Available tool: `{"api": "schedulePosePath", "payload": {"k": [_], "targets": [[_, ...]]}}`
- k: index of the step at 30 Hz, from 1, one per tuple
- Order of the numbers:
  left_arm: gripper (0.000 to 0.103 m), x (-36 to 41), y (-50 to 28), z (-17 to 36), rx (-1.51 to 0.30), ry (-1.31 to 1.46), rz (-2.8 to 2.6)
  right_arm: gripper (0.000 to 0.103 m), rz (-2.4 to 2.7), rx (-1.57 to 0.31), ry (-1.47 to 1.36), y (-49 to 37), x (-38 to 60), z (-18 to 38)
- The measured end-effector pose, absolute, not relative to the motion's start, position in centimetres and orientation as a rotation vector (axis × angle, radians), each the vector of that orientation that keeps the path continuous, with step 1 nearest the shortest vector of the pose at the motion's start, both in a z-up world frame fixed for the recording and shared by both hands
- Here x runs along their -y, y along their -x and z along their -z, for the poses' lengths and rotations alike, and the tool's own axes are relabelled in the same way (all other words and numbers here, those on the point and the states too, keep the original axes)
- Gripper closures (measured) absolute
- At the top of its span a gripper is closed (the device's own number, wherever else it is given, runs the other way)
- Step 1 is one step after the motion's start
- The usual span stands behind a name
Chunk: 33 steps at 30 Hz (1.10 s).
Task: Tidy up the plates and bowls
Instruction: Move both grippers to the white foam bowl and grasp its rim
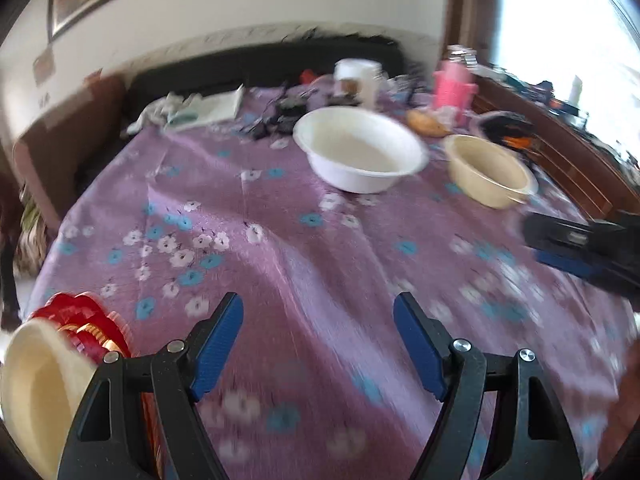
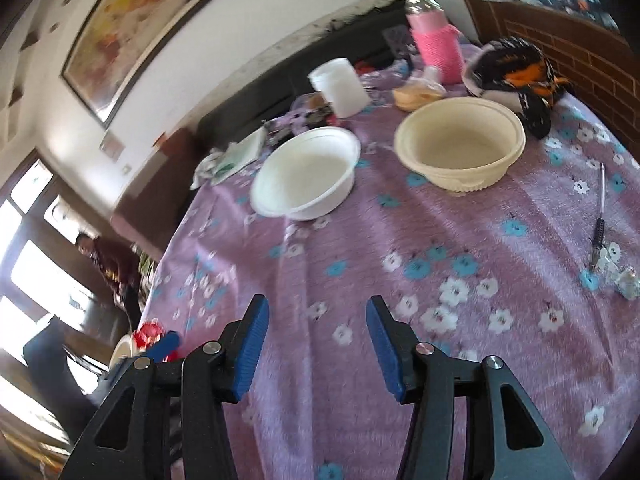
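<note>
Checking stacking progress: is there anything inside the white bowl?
Nothing shows inside the white bowl; its visible floor is bare, though the near wall hides a strip. The cream bowl beside it also looks empty.

Wall: you face a white wall (image 2: 224, 40) with a framed painting (image 2: 136, 28) upper left | Seating: dark sofa (image 1: 248, 68) behind the table (image 1: 320, 264) | Light: bright window (image 1: 568, 20) upper right | Right: brick-patterned wall (image 2: 568, 40)

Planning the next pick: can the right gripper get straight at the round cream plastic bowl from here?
Probably yes. The right gripper is open and empty, and only bare purple flowered tablecloth lies between it and the round cream plastic bowl. The white bowl sits apart, off to the left.
</note>
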<state>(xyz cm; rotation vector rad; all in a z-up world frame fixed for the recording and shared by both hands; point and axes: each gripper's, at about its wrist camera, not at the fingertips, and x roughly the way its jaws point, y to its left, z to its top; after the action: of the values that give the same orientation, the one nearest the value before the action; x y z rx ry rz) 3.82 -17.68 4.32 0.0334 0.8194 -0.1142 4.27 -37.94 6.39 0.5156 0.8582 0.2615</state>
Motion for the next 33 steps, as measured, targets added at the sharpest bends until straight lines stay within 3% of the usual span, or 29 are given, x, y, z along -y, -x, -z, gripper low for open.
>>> {"api": "schedulePosePath", "payload": {"k": [6,14,15,18,19,24,33], "targets": [[0.026,17.0,-6.3,-2.0,-0.782,-0.048,0.072,0.048,-0.273,-0.902,-0.587,-10.1,37.6,-5.6],[0.014,15.9,-5.9,-3.2,-0.714,-0.039,0.021,0.05,-0.159,-0.994,-0.697,-19.3,37.8,-1.9],[0.014,15.8,-5.9,-3.5,-0.703,-0.04,0.011,0.057,-0.162,-0.994,-0.702,-19.6,37.5,-1.8],[0.014,15.7,-5.7,-3.9,-0.678,-0.046,-0.007,0.091,-0.162,-0.996,-0.698,-20.5,36.7,-1.2],[0.014,15.7,-5.6,-4.0,-0.674,-0.044,-0.008,0.095,-0.156,-0.987,-0.7,-20.3,36.6,-1.2],[0.014,14.8,-5.0,-5.0,-0.626,0.004,0.012,0.097,-0.152,-0.941,-0.598,-17.2,36.7,-2.9],[0.014,13.9,-1.4,-8.1,-0.503,0.128,0.209,0.097,-0.24,-0.927,-0.552,-3.3,42.1,-5.8]]}}
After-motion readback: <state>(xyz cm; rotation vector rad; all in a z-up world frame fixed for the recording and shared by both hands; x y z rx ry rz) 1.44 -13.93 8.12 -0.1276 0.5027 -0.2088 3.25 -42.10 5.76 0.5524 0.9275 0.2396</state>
